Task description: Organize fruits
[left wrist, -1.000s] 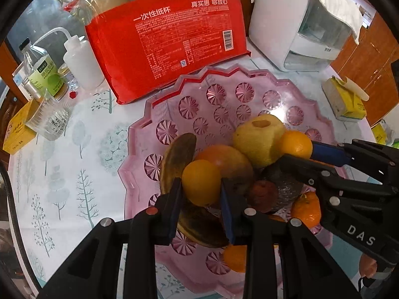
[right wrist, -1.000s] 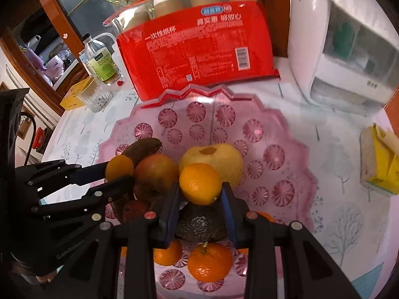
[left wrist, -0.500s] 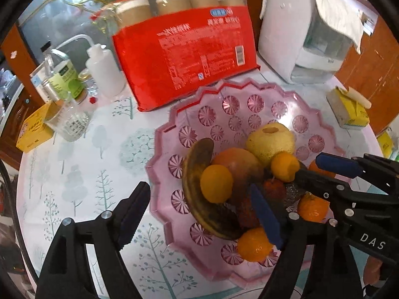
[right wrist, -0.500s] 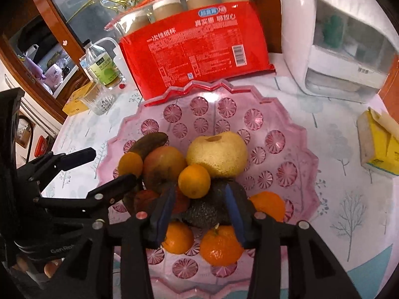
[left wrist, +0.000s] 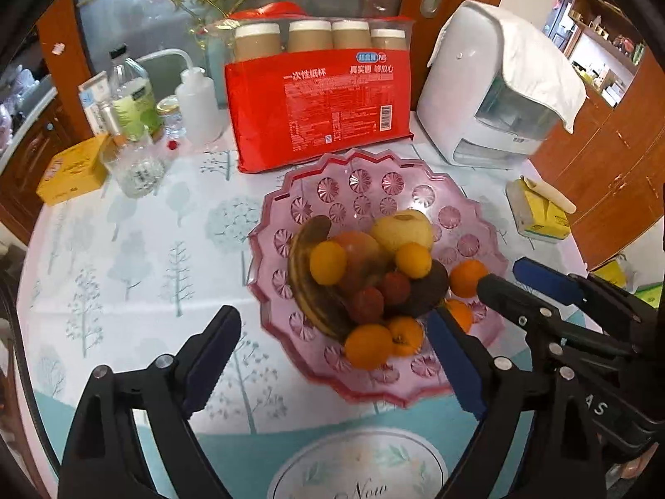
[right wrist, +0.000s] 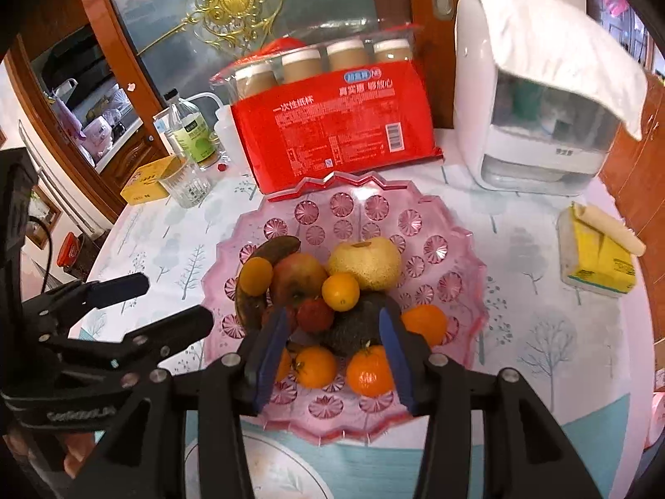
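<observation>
Fruits (left wrist: 365, 278) sit heaped in the pink tray (left wrist: 419, 191); left gripper (left wrist: 332, 353) and right gripper (right wrist: 332, 347), jaws just opening, hold nothing. One nudge and that top orange (right wrist: 340, 291) probably rolls off.

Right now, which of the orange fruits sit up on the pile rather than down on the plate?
Two: the orange resting against the pear, and the orange against the banana. The others lie on the pink plate.
</observation>
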